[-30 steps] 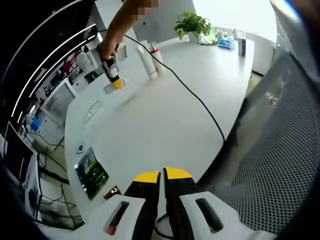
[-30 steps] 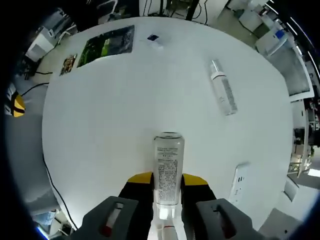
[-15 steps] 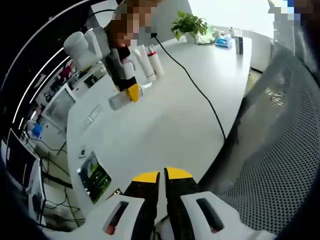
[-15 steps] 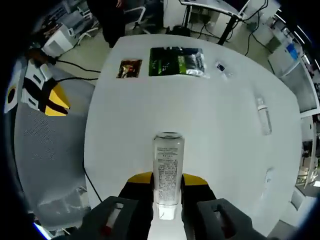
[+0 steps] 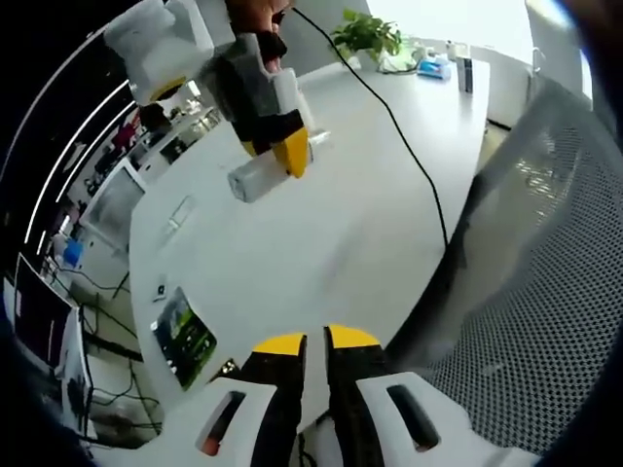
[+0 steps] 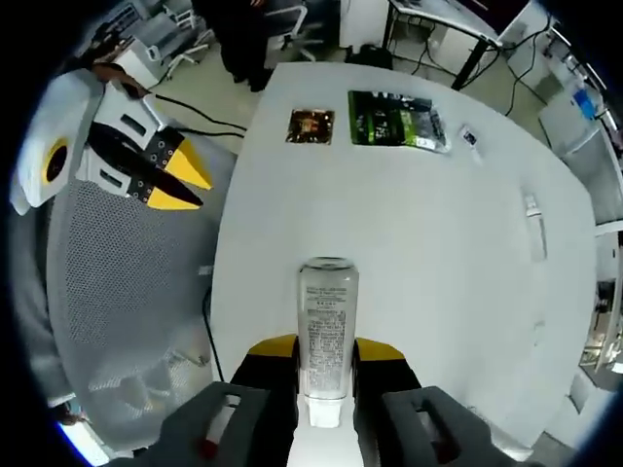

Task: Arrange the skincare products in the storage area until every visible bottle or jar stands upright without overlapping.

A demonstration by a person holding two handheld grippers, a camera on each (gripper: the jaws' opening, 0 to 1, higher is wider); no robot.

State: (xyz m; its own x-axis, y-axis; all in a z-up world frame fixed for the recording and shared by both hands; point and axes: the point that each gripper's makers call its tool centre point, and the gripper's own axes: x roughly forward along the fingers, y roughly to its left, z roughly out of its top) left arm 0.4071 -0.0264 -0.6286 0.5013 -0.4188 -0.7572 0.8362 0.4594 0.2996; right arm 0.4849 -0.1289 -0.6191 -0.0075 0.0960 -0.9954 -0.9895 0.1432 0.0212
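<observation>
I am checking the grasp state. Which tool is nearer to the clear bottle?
Right. The right tool is shut on the clear bottle, holding it above the table. The left tool is apart, near the table edge.

The left claw [image 5: 316, 342] has yellow tips on black jaws with white housing, and the right claw [image 6: 326, 348] carries the same colours. The bottle [image 6: 328, 326] is clear with a white label in dark print. The tabletop [image 6: 409, 233] is plain white, the green packet [image 6: 396, 120] is glossy, and the chair mesh [image 5: 526, 321] is grey and dotted.
</observation>
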